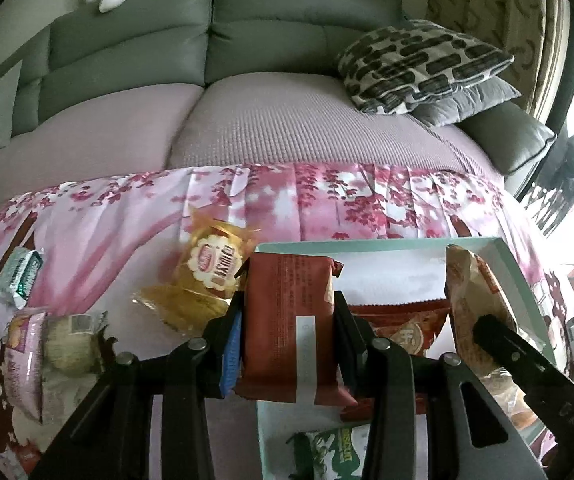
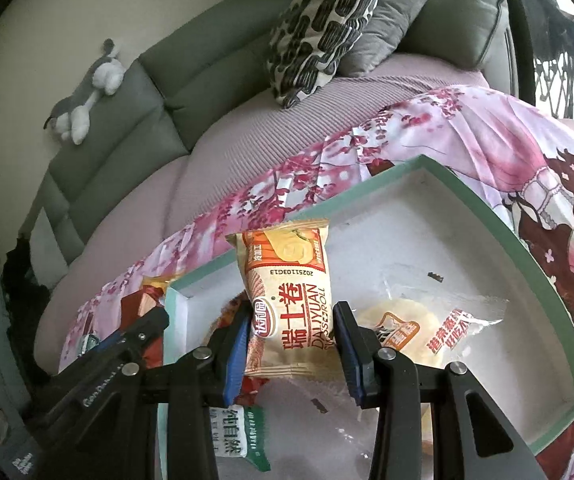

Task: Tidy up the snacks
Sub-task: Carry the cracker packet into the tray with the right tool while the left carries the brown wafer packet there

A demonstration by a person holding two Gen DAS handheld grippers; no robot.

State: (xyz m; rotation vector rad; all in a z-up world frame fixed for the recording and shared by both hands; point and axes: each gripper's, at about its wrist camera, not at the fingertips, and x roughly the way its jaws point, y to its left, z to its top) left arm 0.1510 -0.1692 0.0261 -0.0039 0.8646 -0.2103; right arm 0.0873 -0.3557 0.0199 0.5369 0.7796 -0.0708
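My left gripper (image 1: 289,312) is shut on a dark red snack packet (image 1: 287,320), held above the left edge of the mint-green tray (image 1: 503,256). My right gripper (image 2: 293,324) is shut on a cream swiss roll packet (image 2: 291,292), held over the same tray (image 2: 487,216); this packet and gripper also show at the right of the left wrist view (image 1: 471,304). In the tray lie a clear-wrapped cake (image 2: 419,328), a red packet (image 1: 403,328) and a green-and-white packet (image 2: 243,436). The left gripper shows at lower left of the right wrist view (image 2: 127,340).
Loose snacks lie on the pink floral cloth (image 1: 127,216) left of the tray: a golden packet (image 1: 211,272), a green-silver packet (image 1: 23,276), a pink packet (image 1: 23,360) and a pale round cake (image 1: 73,344). A grey sofa (image 1: 215,48) with cushions (image 1: 419,64) stands behind.
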